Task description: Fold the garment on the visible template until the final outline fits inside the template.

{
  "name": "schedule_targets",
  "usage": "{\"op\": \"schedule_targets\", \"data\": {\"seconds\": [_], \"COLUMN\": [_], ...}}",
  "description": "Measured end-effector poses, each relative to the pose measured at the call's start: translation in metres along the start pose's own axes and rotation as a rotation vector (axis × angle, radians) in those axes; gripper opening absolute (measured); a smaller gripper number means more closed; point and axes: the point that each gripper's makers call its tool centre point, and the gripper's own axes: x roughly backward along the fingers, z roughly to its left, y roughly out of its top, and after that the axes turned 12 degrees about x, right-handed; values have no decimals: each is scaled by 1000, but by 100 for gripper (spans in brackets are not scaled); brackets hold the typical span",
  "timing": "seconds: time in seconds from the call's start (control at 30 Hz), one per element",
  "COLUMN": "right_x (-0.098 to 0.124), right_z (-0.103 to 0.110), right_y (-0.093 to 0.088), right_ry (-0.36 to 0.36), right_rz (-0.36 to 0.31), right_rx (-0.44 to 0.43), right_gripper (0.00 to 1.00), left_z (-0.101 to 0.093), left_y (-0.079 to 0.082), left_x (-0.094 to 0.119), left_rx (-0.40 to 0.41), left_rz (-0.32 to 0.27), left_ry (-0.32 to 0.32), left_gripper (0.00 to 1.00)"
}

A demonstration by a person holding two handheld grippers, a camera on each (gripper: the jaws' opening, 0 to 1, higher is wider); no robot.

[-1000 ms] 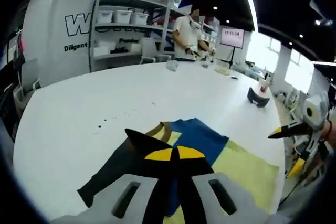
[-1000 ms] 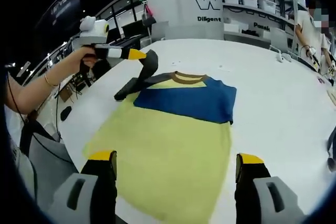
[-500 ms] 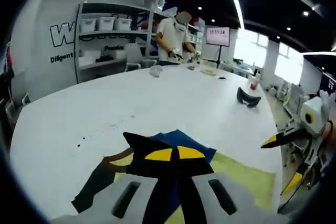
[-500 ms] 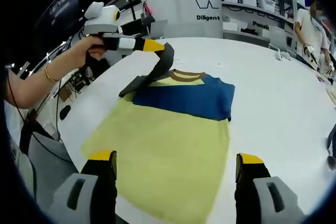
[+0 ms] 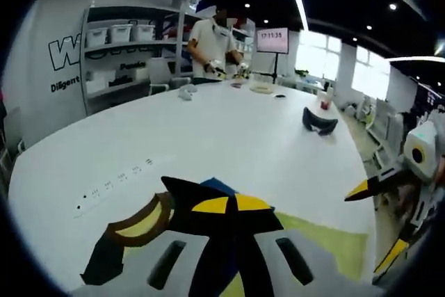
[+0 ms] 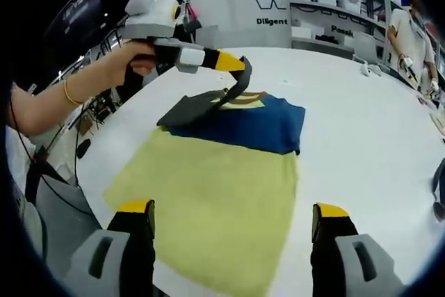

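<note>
The left claw (image 6: 233,67) is clenched on the dark sleeve (image 6: 198,106) of the garment (image 6: 215,179), lifting its end clear of the tabletop (image 6: 348,123) and carrying it across toward the brown collar (image 6: 243,97). From the left gripper view, the pinched fabric bunches just past the yellow tips. The right claw (image 6: 233,224) hangs released, jaws wide apart, above the near hem of the yellow body, touching nothing.

The garment lies flat near the tabletop's edge, blue band (image 6: 247,126) across the chest, yellow below; I can't make out any template outline under it.

To do this fold well, I'd say the sleeve should be laid straight across the blue band and lowered flat before release, so it doesn't curl or drag the shoulder along. The free claw could pin the body if it starts to shift.
</note>
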Motion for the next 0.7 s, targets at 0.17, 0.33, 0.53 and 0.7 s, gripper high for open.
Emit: {"op": "schedule_targets", "data": {"seconds": [0.17,0.33,0.53,0.7], "right_x": [-1,-3,-4,-6], "right_z": [-4,-9,-11,-16], "right_y": [-3,-7,-9,-11], "right_ry": [-2,-6,-7,-12], "right_rz": [2,7,12,15], "right_rx": [-5,-8,-8,-14], "right_gripper": [92,92,92,92], "left_z": [-3,-10,-12,-9], "left_y": [-13,-35,-51,-63], "left_x": [-11,-32,-47,-54], "left_rx": [-25,-36,-49,-34], "left_rz": [29,66,88,109], "left_ry": [-2,-15,-16,-11], "left_gripper": [2,2,2,2]}}
